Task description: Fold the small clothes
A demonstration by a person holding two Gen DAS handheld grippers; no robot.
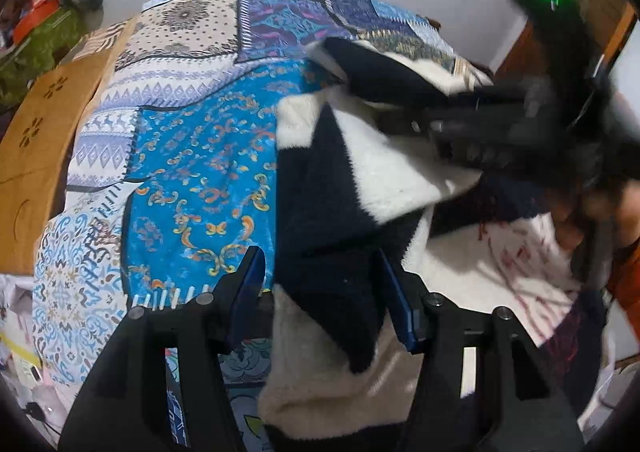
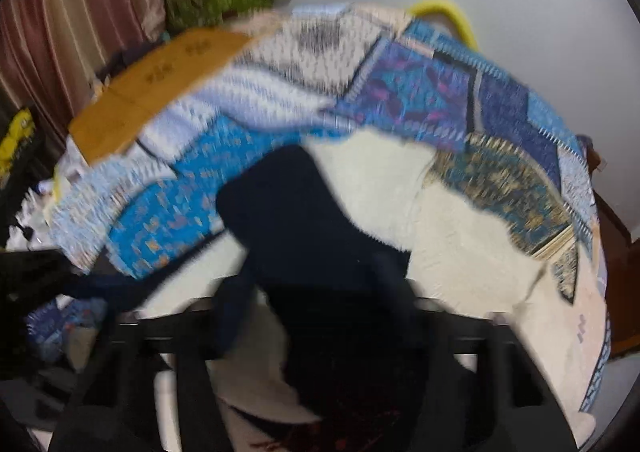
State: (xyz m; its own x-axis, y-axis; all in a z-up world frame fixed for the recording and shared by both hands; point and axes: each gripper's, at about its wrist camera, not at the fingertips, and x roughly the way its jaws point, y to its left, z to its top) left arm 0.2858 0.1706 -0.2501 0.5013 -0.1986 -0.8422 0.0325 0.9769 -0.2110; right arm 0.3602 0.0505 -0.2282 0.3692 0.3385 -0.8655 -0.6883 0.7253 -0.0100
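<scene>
The black-and-white fleece garment [image 1: 332, 187] lies on the patchwork bedspread [image 1: 192, 155], whose left half stays bare to the wooden board [image 1: 44, 155]; the left gripper [image 1: 320, 284] stands half-open astride the garment's near dark edge; the right gripper [image 2: 316, 292] is blurred, so its grip cannot be judged.

Bedroom: patchwork bedspread [image 1: 192, 155], curtains [image 2: 80, 11]

Fleecy black-and-white garment [image 1: 344, 187], crumpled, partly lifted, draped over blue patterned bedspread [image 1: 200, 155]
</scene>
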